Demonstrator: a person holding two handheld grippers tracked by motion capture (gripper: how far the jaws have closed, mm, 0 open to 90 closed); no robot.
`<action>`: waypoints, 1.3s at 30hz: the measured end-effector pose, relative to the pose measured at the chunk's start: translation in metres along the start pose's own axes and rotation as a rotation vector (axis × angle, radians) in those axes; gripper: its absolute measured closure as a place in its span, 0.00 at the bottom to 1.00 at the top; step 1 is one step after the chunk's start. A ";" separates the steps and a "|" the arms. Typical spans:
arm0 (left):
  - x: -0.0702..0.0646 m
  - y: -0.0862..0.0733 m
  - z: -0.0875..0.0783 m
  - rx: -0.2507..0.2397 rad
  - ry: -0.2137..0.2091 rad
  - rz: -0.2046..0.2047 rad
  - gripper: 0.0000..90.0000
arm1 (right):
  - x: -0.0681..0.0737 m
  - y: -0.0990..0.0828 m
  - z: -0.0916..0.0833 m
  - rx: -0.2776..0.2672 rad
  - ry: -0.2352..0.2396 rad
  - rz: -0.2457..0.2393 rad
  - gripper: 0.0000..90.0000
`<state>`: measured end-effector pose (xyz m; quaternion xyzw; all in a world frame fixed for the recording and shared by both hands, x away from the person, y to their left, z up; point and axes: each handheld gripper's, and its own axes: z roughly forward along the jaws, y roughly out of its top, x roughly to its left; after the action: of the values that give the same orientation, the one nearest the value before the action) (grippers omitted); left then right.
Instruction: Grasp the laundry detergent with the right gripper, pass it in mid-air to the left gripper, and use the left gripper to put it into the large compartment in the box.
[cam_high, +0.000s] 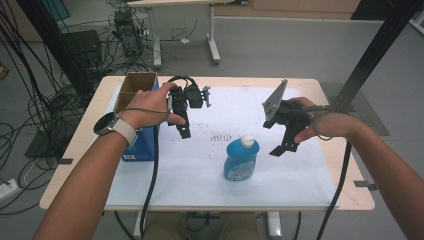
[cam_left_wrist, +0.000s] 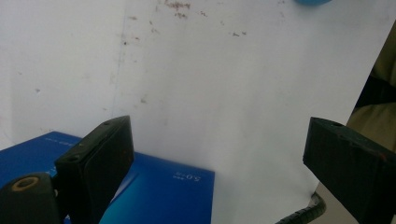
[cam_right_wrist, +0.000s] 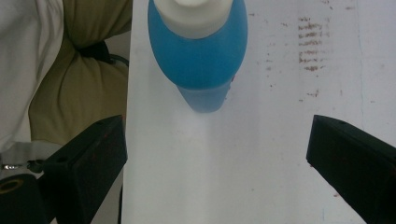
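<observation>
A blue bottle (cam_high: 241, 161) with a white cap (cam_high: 247, 141) stands upright on the white sheet (cam_high: 200, 170) near the middle of the table. My right gripper (cam_high: 285, 145) hovers just right of it, tilted down, jaws open and empty. In the right gripper view the blue bottle (cam_right_wrist: 198, 56) sits ahead of the open right gripper (cam_right_wrist: 217, 147), apart from both jaws. My left gripper (cam_high: 184, 129) hangs over the sheet beside a blue box (cam_high: 142, 145), jaws wide with nothing between them. The left gripper view has the blue box (cam_left_wrist: 163, 186) below the open left gripper (cam_left_wrist: 217, 147).
The blue box has an open brown cardboard top (cam_high: 135, 89) at the table's left. Faint brown marks (cam_high: 220, 136) dot the sheet. The wooden table edge (cam_high: 365, 200) frames the sheet. Cables and a desk leg (cam_high: 214, 47) lie on the floor beyond.
</observation>
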<state>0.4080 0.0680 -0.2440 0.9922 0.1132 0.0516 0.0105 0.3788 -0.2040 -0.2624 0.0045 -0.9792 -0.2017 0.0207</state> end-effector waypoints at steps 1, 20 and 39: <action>0.000 0.000 0.000 -0.001 0.002 0.002 0.10 | 0.000 0.000 0.001 -0.007 0.002 -0.004 0.05; -0.003 -0.002 -0.001 0.005 0.008 -0.023 0.10 | -0.004 -0.002 0.011 -0.090 0.043 -0.055 0.06; -0.002 0.000 0.004 0.006 0.001 -0.025 0.10 | -0.004 -0.005 0.018 -0.140 0.046 -0.072 0.06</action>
<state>0.4061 0.0669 -0.2478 0.9907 0.1260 0.0516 0.0079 0.3816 -0.2017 -0.2807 0.0428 -0.9611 -0.2703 0.0364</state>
